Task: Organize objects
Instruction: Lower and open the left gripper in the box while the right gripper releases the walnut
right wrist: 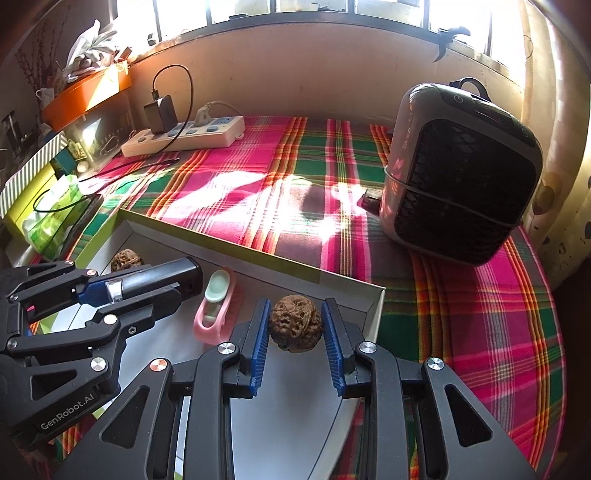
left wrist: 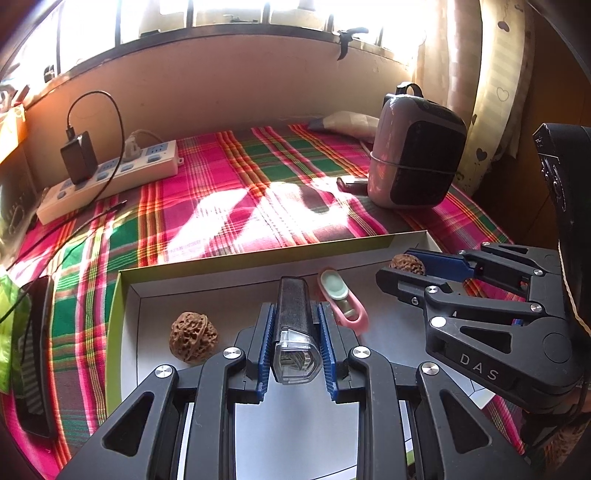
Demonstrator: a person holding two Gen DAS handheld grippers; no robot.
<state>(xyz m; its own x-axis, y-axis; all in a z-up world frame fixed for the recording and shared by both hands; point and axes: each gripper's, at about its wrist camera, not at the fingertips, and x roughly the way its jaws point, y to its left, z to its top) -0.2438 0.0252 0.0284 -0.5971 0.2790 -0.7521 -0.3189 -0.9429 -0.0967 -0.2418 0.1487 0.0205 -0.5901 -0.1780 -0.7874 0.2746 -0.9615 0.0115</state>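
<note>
Both cams ride their grippers, looking forward and steeply down along the fingers — close over the shallow box [left wrist: 129,291] on the plaid cloth [left wrist: 229,173]. Left wrist view sits over the box's left half, facing the far wall and window; the right gripper [left wrist: 406,275] enters at its right edge. Right wrist view sits over the near-right corner of the box [right wrist: 373,306], with the left gripper [right wrist: 147,280] at its left edge. Shared: box interior, cloth, power strip [right wrist: 184,136] far left, heater [right wrist: 461,177] far right — nearer in the right view.

Blown-out window [left wrist: 258,11] backlight, sun patches, fisheye-bent edges.
</note>
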